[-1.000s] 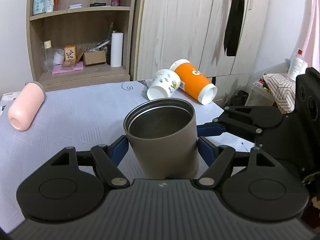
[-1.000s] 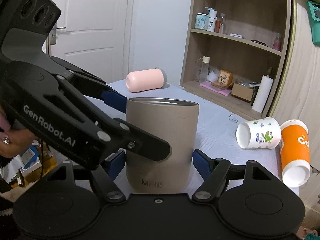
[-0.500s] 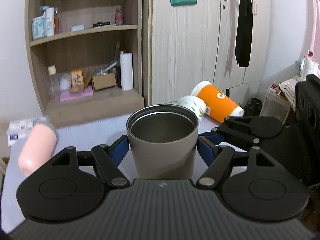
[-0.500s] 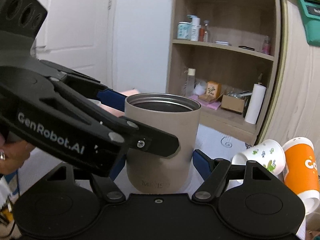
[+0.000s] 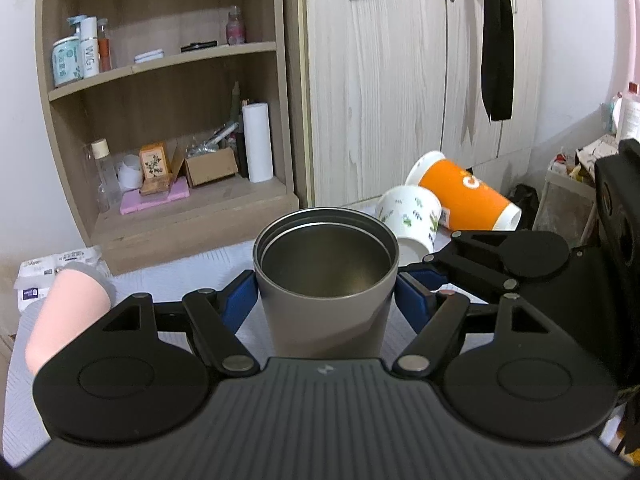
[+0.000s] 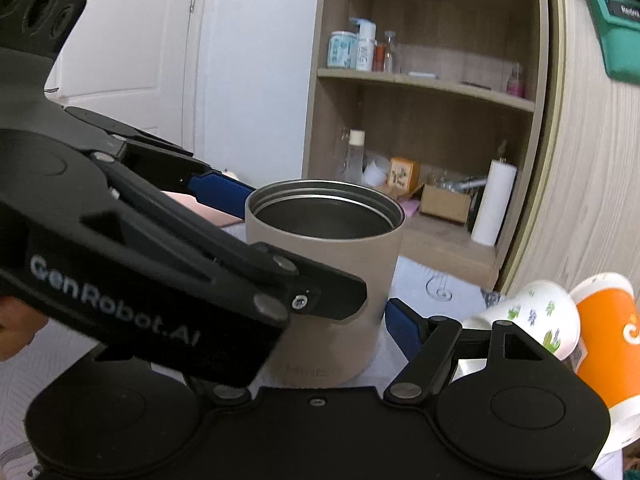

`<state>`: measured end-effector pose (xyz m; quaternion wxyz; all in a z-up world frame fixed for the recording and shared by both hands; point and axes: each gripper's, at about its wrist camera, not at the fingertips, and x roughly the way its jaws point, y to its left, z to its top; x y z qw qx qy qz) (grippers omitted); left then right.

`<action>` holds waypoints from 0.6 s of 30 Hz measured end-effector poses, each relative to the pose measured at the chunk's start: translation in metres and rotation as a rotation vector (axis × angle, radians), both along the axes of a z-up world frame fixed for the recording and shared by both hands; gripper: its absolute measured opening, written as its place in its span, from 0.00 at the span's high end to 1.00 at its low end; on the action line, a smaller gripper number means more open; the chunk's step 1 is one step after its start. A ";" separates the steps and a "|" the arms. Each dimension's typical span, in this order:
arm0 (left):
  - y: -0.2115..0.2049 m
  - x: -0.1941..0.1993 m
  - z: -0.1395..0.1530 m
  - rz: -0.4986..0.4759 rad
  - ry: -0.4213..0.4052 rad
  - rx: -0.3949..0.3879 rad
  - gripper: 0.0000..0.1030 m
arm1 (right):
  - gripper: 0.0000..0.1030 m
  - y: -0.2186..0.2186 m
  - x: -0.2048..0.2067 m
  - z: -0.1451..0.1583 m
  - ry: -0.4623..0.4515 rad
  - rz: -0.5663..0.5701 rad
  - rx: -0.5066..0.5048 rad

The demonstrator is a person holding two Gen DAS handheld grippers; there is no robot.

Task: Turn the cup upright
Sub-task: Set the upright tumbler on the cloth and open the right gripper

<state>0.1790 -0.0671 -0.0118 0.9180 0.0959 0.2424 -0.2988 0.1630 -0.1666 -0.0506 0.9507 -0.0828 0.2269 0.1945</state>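
A taupe steel-lined cup (image 5: pixel 326 280) stands upright, mouth up, and also shows in the right wrist view (image 6: pixel 324 280). My left gripper (image 5: pixel 326 302) is shut on the cup, its blue pads (image 5: pixel 240 306) pressed against both sides. My right gripper (image 6: pixel 320 328) sits around the same cup from another side; its right blue pad (image 6: pixel 402 326) stands slightly off the wall and its left side is hidden behind the left gripper's body, so it looks open.
A pink cup (image 5: pixel 66 316) lies on its side at the left. A white patterned cup (image 5: pixel 412 216) and an orange cup (image 5: pixel 464 196) lie on their sides at the right. A wooden shelf unit (image 5: pixel 168 120) and wardrobe (image 5: pixel 400 80) stand behind the white-covered surface (image 5: pixel 24 400).
Both grippers and the cup have risen and tilted up, so more shelf and less of the surface shows. The cup stays upright between the left gripper's pads.
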 end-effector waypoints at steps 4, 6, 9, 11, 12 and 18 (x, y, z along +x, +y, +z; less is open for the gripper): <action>0.000 -0.001 -0.003 0.006 -0.008 -0.013 0.28 | 0.24 -0.002 0.001 0.000 -0.003 0.003 0.010; 0.000 -0.001 -0.003 0.012 -0.010 -0.014 0.28 | 0.24 -0.002 0.002 -0.001 -0.003 0.003 0.010; 0.000 -0.001 -0.004 0.021 -0.005 -0.028 0.27 | 0.23 -0.002 0.002 -0.001 0.001 -0.016 0.024; 0.002 0.002 -0.005 0.030 0.020 -0.045 0.27 | 0.19 -0.001 0.003 0.000 0.006 -0.027 0.030; 0.003 0.002 -0.005 0.034 0.036 -0.053 0.27 | 0.18 0.000 0.001 0.001 0.002 -0.029 0.028; 0.012 -0.008 -0.005 0.044 0.079 -0.086 0.21 | 0.14 -0.003 -0.014 0.005 -0.010 -0.044 0.020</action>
